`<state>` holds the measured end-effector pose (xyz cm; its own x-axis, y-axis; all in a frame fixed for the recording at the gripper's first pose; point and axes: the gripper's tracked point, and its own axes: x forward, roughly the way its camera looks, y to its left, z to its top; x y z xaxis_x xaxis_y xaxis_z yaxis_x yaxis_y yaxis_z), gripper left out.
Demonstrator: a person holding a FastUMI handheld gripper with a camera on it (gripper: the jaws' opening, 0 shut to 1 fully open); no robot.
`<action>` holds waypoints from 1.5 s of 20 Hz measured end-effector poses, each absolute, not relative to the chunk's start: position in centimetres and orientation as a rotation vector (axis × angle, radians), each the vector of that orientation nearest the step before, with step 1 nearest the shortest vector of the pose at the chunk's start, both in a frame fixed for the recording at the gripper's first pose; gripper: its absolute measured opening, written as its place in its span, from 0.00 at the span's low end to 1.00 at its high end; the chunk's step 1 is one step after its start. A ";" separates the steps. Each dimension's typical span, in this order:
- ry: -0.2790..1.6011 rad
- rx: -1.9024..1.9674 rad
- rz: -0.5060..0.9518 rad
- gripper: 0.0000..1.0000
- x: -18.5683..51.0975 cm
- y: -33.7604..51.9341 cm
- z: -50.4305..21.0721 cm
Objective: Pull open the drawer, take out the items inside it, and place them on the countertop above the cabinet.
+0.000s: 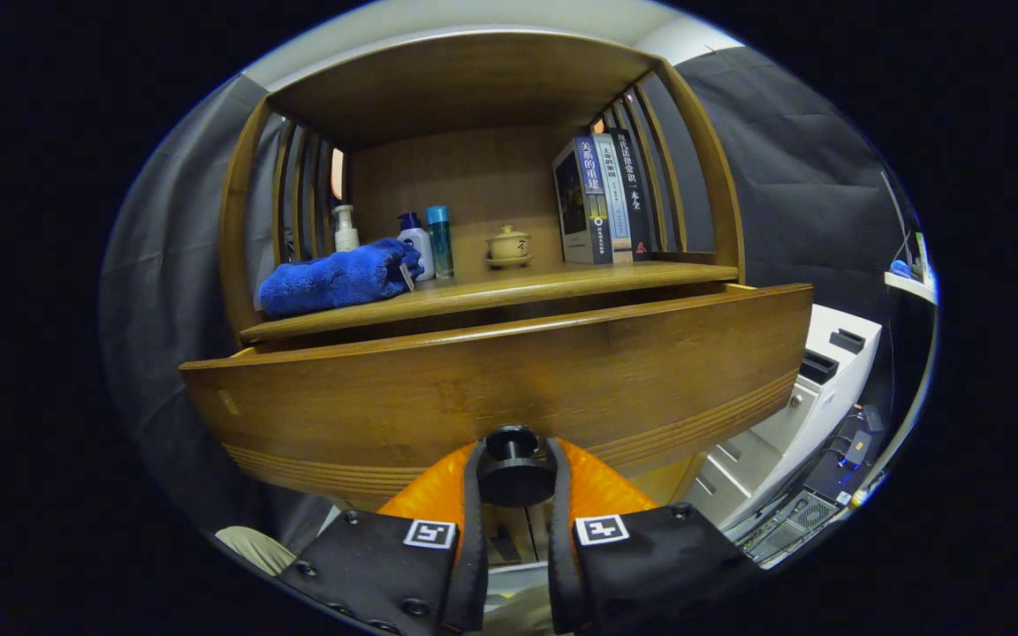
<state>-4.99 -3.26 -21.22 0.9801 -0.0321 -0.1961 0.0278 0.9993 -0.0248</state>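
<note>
The tongs [514,473] are closed on the drawer knob [513,466], a dark round knob held between the two fingers, with one finger pressing on each side of it. The knob is mounted low on the centre of the drawer front [509,389], a wide wooden panel with grooved lines along its lower edge. The drawer front stands slightly forward of the cabinet body, with a narrow gap visible between its top edge and the surface above; the interior of the drawer and any contents cannot be seen from this angle. Directly above the drawer is the table [580,284], the wooden top surface of the cabinet, enclosed by a wooden hutch frame [474,79] with slatted sides and a solid back panel. On the left part of the table lies a folded blue towel [337,278]. Behind and beside the towel stand three containers: a white pump bottle [345,230], a white bottle with a blue cap [416,243], and a slim teal bottle [440,240], the last two standing just beside each other. Near the centre of the table, toward the back panel, sits a small lidded ceramic cup on a saucer [509,246]. To the right of it, a row of upright books [602,199] stands against the right slatted side. Beyond the cabinet to the right is a white unit with drawers [814,389].
</note>
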 end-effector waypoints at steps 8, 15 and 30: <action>0.205 -0.029 -0.037 0.36 -9.2 -3.6 -22.3; 0.202 -0.023 -0.068 0.28 -11.9 -3.9 -22.7; 0.257 -0.015 -0.081 0.38 -16.2 -4.4 -23.7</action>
